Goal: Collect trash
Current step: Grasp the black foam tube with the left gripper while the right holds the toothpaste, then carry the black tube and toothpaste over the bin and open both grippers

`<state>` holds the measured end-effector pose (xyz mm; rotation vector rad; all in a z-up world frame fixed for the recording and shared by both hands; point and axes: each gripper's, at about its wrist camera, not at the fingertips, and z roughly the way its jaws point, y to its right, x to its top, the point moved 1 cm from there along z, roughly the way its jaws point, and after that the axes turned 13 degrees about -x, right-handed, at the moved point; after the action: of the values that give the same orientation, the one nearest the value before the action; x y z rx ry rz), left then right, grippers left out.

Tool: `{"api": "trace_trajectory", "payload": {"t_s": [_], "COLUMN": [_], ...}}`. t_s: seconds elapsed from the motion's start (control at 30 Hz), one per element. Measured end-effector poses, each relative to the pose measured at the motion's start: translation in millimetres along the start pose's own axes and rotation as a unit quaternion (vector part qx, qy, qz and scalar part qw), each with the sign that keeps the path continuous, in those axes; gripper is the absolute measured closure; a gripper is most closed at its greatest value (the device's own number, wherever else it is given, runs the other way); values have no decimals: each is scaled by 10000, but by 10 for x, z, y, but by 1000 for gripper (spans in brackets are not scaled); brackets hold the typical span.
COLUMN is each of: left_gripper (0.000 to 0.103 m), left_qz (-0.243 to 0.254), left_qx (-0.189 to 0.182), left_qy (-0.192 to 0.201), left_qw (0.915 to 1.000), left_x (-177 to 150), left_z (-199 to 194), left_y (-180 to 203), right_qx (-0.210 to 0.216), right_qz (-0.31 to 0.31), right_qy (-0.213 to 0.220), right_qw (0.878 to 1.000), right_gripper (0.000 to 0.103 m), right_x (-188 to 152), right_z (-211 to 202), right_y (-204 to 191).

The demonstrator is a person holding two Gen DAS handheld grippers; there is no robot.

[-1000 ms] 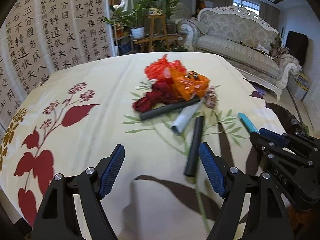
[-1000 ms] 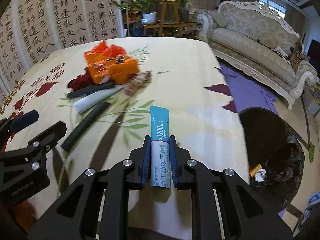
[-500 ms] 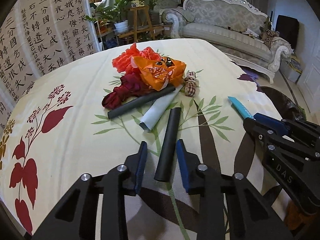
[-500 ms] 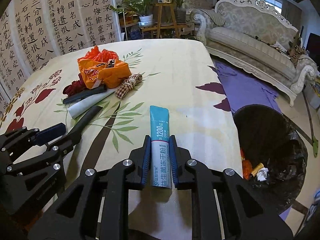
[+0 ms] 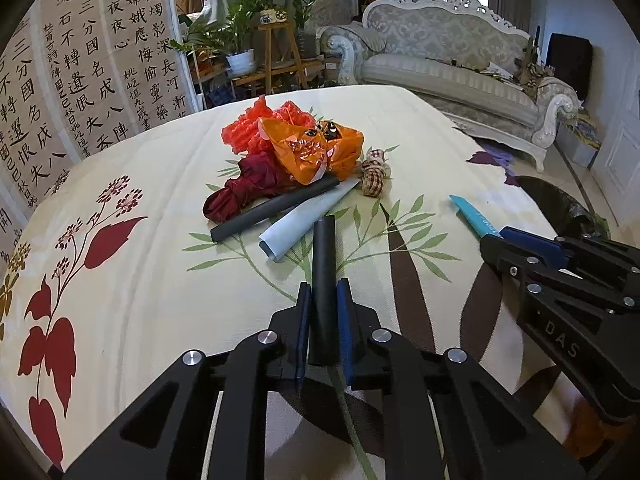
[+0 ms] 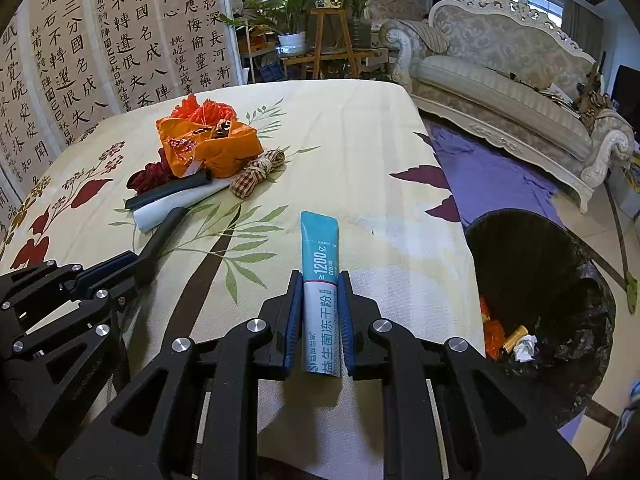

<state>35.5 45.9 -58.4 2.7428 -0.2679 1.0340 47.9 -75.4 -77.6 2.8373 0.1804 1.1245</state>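
On the floral cloth, my left gripper is shut on a black tube that points away from me; both blue pads press its sides. In the right wrist view that left gripper is at the left, with the tube sticking out of it. My right gripper is shut on a teal and white sachet, which points forward over the table. In the left wrist view the sachet pokes out of the right gripper at the right.
A trash pile lies mid-table: orange bag, red mesh, dark red cloth, second black tube, pale paper roll, checked ribbon. A black-lined bin with litter stands off the table's right edge. A sofa is behind.
My left gripper moved forward over the black tube and its jaws went from wide open to shut on it. The right gripper kept hold of the sachet and stayed put.
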Motion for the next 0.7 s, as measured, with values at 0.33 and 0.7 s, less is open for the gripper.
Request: {"api": "trace_trajectory", "payload": {"t_s": [0.33, 0.7], "left_gripper": [89, 89], "left_qz": [-79, 41], "left_qx": [-184, -378], "left_qy": [192, 510], "left_qw": [9996, 9980], "left_x": [-52, 51], "left_z": [-200, -348], "left_y": [26, 227], "right_qx": [-68, -377], "right_qz": [89, 374], "right_qy": [101, 328], "right_qw": [9999, 9980], "right_gripper": [86, 86], "right_x": [-19, -4], "right_z": [-107, -322], "right_y": [61, 367]}}
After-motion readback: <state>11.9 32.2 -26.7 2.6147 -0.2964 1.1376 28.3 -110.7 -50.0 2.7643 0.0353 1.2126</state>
